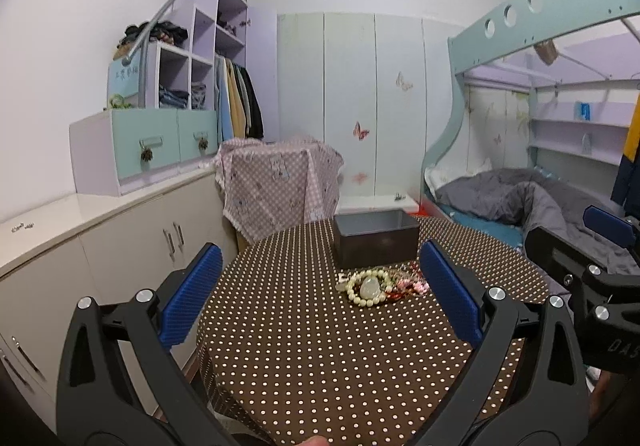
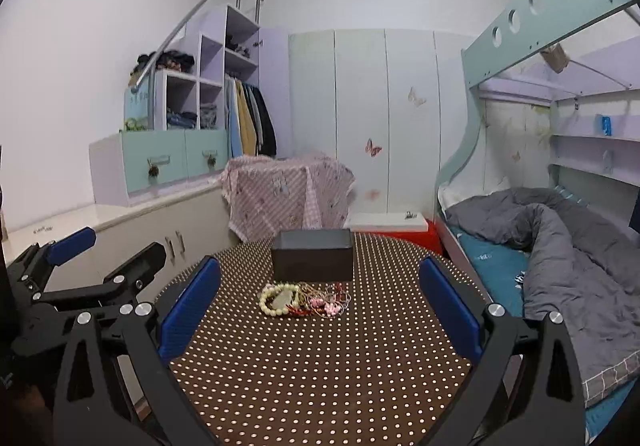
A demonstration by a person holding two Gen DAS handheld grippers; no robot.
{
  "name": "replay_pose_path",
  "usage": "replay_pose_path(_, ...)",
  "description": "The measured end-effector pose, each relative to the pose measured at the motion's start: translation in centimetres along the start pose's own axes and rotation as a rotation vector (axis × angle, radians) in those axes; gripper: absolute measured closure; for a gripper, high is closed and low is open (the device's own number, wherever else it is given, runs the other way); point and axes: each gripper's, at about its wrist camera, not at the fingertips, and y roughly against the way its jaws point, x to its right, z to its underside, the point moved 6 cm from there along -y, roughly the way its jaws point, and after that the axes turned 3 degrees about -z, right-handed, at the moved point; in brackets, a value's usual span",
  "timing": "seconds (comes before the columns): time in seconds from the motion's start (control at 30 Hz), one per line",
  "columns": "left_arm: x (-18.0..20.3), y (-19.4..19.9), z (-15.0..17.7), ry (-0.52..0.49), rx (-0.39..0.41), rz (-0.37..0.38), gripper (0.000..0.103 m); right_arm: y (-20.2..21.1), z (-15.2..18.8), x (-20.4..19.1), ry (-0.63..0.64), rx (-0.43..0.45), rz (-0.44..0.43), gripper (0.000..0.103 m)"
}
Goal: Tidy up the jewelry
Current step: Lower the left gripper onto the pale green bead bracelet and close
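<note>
We see the left gripper (image 1: 320, 292) spread wide, holding nothing. At its 12 o'clock, the jewelry pile (image 1: 378, 284) (cream bead bracelet foremost) lies touching the dark box (image 1: 376, 246). The right gripper (image 2: 320, 308) is equally wide and empty.

Both wrist views are evenly and brightly lit by soft, cool overhead room light; shadows are faint and no harsh glare appears. Fisheye distortion bends the white plaster walls (image 1: 60, 46) and the pale teal wooden bunk-bed rail (image 2: 532, 6) toward the edges. Black vignetting fills the corners. Focus is moderately sharp centrally, softer at the periphery.
</note>
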Motion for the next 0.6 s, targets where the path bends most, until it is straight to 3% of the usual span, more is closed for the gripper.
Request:
replay_pose_path(0.37, 0.6, -6.6, 2.3, -0.013, -0.152, 0.015, 0.006, -5.8, 1.6, 2.9, -0.049, -0.135, 0.01, 0.007)
replay_pose_path(0.6, -1.3, -10.8, 3.8, 0.022, -0.29, 0.001, 0.006, -9.8, 2.9, 5.0, -0.072, -0.277, 0.038, 0.007)
